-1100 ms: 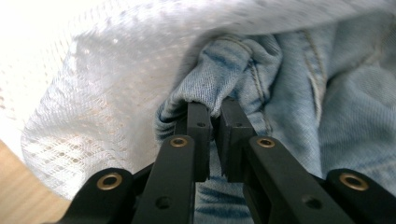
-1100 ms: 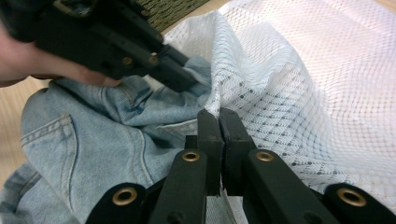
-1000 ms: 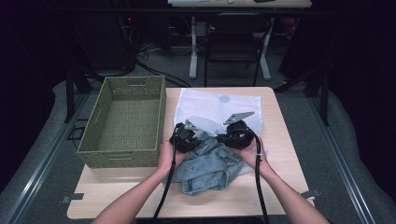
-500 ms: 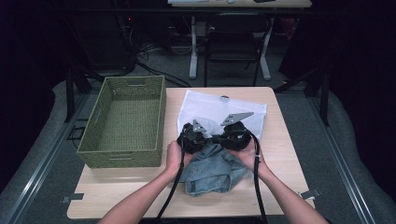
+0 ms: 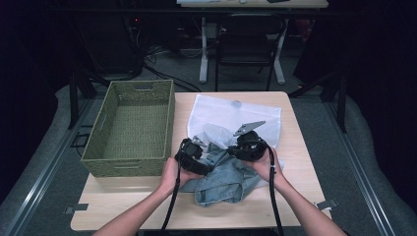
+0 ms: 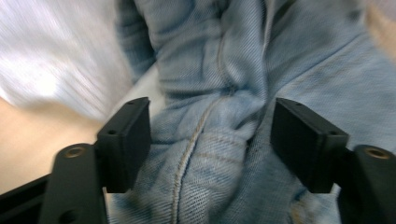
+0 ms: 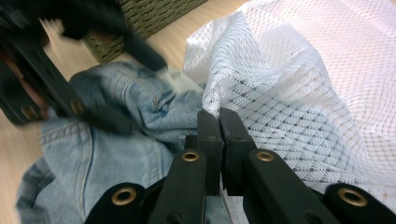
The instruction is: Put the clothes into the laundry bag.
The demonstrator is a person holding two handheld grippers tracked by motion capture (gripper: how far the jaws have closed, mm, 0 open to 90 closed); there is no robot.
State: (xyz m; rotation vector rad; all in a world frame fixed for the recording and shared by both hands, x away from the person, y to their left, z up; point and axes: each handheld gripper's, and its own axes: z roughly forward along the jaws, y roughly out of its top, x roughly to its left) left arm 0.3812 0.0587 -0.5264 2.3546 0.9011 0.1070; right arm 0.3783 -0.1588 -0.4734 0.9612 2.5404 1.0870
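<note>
A crumpled light-blue denim garment (image 5: 221, 184) lies at the table's front middle, its top edge against the mouth of a white mesh bag (image 5: 236, 113). My left gripper (image 5: 204, 164) is open, and its jaws straddle a seamed fold of the denim (image 6: 210, 70) without closing on it. My right gripper (image 7: 218, 116) is shut on the edge of the mesh bag (image 7: 303, 84), just above the denim (image 7: 107, 154). In the high view the right gripper (image 5: 233, 147) sits at the bag's near edge, a hand's width right of the left one.
An empty green woven basket (image 5: 133, 128) stands on the left part of the wooden table (image 5: 295, 206). Its corner (image 7: 154, 14) lies just beyond the blurred left gripper (image 7: 46, 84). A chair and desk legs stand on the dark floor behind the table.
My left gripper went right towards the right gripper, then came back left and nearer the person, onto the denim. The right gripper has stayed at the bag's edge.
</note>
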